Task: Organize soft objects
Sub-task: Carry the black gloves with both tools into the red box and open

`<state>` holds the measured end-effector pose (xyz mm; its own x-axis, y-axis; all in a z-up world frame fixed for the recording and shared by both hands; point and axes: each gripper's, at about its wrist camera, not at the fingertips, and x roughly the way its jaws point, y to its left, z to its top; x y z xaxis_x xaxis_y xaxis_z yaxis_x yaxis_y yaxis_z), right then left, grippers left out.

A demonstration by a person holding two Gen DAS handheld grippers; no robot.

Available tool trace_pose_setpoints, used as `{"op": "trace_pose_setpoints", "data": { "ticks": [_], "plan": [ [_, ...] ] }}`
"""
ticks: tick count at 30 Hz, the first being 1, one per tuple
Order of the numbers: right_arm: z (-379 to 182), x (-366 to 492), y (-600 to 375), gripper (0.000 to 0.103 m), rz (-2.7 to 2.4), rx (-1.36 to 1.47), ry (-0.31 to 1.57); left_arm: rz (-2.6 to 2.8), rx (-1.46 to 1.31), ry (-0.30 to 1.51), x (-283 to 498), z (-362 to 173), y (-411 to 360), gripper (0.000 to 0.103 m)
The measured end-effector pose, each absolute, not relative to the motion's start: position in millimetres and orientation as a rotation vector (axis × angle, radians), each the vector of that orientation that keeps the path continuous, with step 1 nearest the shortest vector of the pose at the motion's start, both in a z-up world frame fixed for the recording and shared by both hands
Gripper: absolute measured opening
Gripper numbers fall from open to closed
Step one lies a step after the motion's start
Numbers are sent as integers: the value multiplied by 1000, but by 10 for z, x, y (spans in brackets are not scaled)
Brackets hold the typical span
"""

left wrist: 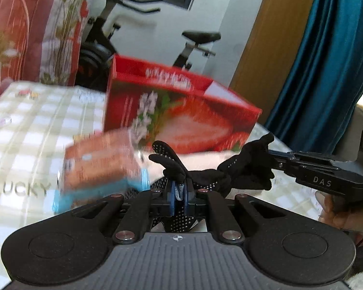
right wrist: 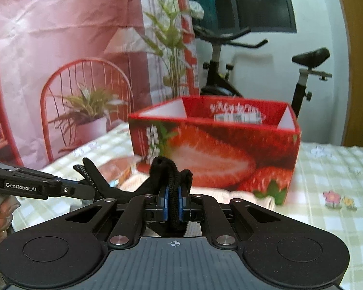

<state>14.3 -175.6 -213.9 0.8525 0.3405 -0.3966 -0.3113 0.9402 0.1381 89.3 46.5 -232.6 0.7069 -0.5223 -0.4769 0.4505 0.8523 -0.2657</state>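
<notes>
Black exercise bike [right wrist: 266,72] against a white wall [left wrist: 205,17], dark window [right wrist: 261,2] above it, teal satin curtain [left wrist: 331,60], wooden door panel [left wrist: 271,41], pink printed backdrop [right wrist: 60,36], green-checked tablecloth [left wrist: 36,125].

Motion blur smears the packet [left wrist: 101,162] and the print on the red box [left wrist: 181,111], so neither label reads. The box's floor is hidden behind its walls. The glove's [right wrist: 174,183] middle disappears between gripper pads.
</notes>
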Motion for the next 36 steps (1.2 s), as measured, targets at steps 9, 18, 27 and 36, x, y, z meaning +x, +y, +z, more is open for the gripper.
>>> {"op": "trace_pose_setpoints", "data": {
  "ticks": [9, 18, 27, 36],
  "plan": [
    [-1682, 267, -1870, 7, 338, 58, 317, -570, -179, 422, 1007, -1850, 416, 8],
    [-1245, 750, -1947, 7, 337, 34, 244, -560, -155, 316, 1494, -1429, 266, 8],
    [-1192, 1612, -2097, 7, 276, 49, 315, -536, -116, 374, 2258, -1346, 21, 8],
    [-1689, 2014, -2294, 8, 173, 115, 531, -511, -59, 554, 2659, -1714, -134, 17]
  ]
}}
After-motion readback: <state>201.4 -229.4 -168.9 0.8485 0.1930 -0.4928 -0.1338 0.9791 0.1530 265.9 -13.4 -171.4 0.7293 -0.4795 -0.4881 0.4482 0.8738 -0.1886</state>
